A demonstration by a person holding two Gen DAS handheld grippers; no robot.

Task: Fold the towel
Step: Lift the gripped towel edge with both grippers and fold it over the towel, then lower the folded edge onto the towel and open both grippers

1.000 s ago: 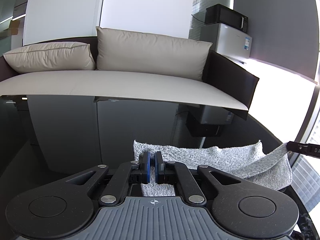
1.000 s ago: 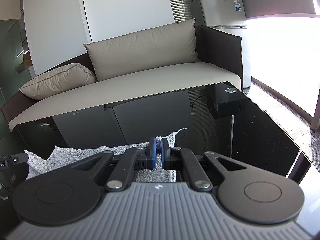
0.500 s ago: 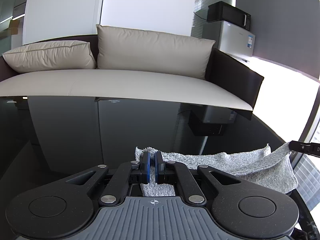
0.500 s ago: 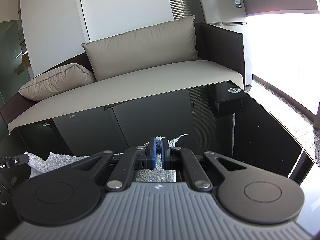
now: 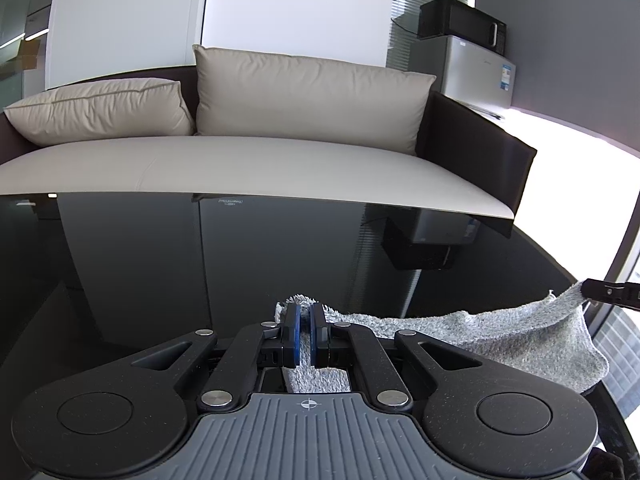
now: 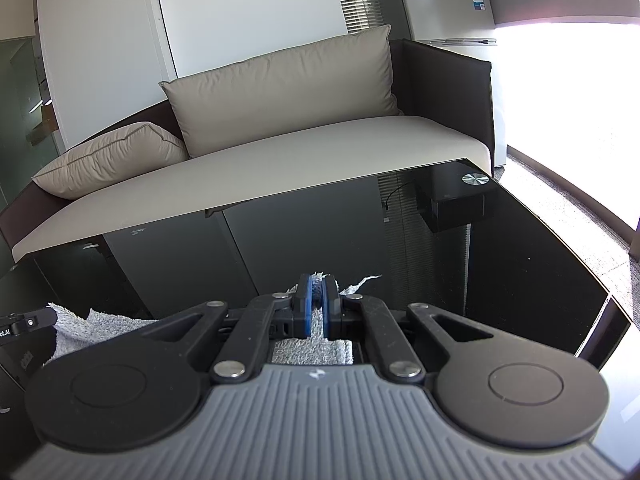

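A grey terry towel (image 5: 500,340) hangs stretched between my two grippers above a glossy black table (image 5: 200,264). My left gripper (image 5: 305,310) is shut on one corner of it, the cloth pinched between the blue pads. The towel sags to the right, where its other corner is held by my right gripper's finger (image 5: 612,292). In the right wrist view my right gripper (image 6: 317,286) is shut on the towel (image 6: 100,324), which runs left to the left gripper's finger (image 6: 24,322).
A beige sofa (image 5: 240,160) with two cushions stands just past the table's far edge. A small fridge with a microwave (image 5: 460,20) on top stands at the back right. A round metal disc (image 6: 475,178) lies at the table's far right corner.
Both grippers have lifted with the towel still held. The towel's edge has risen off the table and now shows less cloth ahead of the fingers.
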